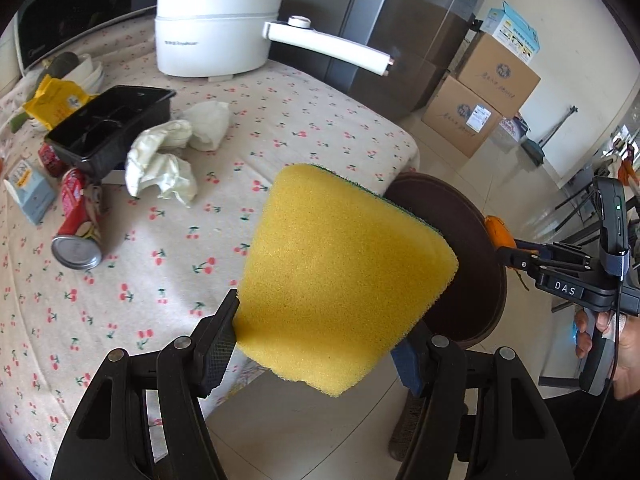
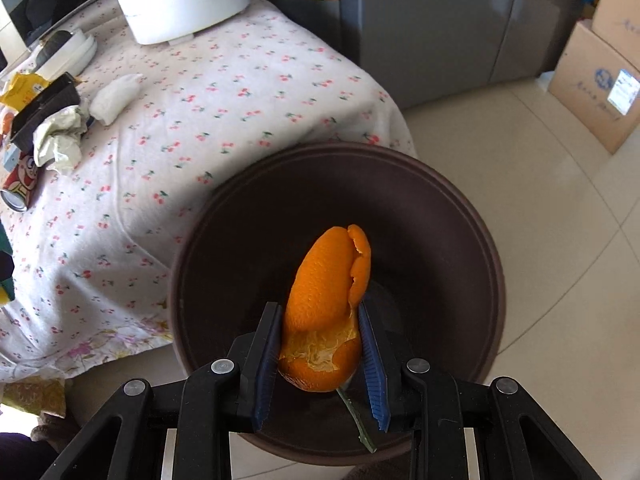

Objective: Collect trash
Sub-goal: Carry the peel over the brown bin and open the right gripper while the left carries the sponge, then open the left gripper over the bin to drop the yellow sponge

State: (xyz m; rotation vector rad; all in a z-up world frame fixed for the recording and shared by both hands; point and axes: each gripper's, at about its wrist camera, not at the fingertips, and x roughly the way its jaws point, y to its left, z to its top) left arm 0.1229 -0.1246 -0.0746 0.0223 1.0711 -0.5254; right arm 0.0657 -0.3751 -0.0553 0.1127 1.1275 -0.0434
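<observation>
My left gripper [image 1: 316, 344] is shut on a yellow sponge [image 1: 344, 272] with a green scouring side, held past the table's edge in front of a dark brown bin [image 1: 472, 280]. In the right wrist view my right gripper [image 2: 320, 316] is shut on an orange peel [image 2: 328, 292] above the mouth of the brown bin [image 2: 440, 220]. The left wrist view also shows the right gripper [image 1: 508, 254] in a hand [image 1: 620, 340]. On the cherry-print tablecloth [image 1: 280, 128] lie crumpled papers [image 1: 160, 168], a red can [image 1: 76, 224], a black tray [image 1: 108, 128] and a yellow packet [image 1: 56, 100].
A white electric pot [image 1: 216, 28] with a long handle stands at the table's back. A small blue carton [image 1: 30, 192] lies at the left. Cardboard boxes [image 1: 496, 76] and a grey cabinet [image 1: 400, 20] stand on the tiled floor [image 2: 560, 200] beyond the bin.
</observation>
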